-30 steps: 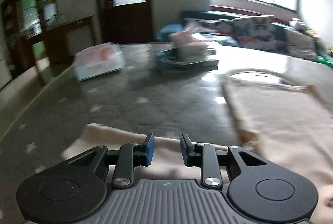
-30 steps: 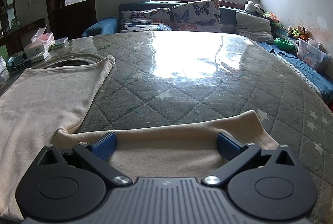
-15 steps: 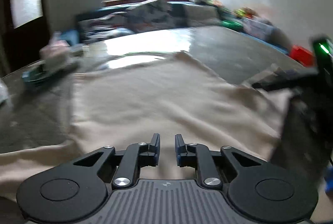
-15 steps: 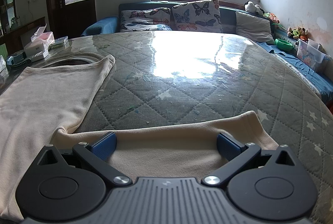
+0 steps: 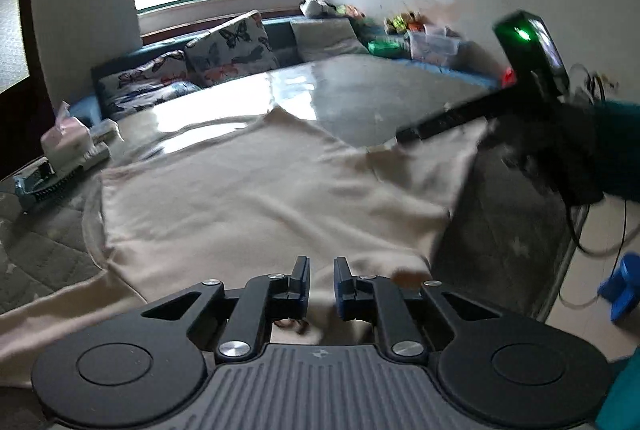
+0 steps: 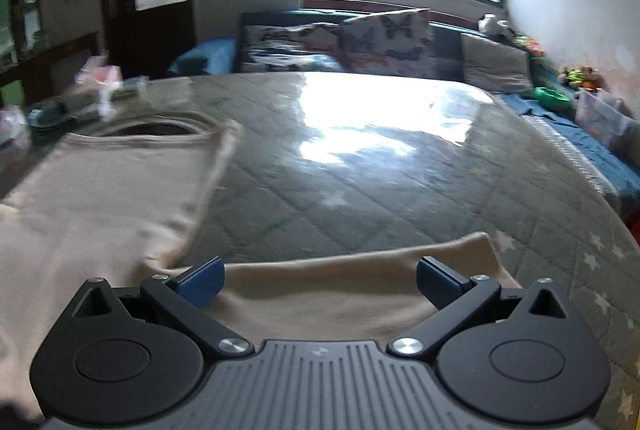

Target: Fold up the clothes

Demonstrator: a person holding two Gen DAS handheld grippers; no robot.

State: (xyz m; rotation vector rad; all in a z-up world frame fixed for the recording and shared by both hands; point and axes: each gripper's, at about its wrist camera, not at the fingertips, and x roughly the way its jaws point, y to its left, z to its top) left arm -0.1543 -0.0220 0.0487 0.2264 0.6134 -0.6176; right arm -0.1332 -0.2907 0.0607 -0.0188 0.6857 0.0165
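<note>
Shirt, one, beige; left gripper clamps it; right gripper spread apart.

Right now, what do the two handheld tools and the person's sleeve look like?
Both tools are black, with a ribbed grey housing, round pivot discs, silver screws and blue ribbed pads: left tool, right tool. In the left view, the right tool's black module shows a green light, with dark cables and a teal sleeve.
</note>
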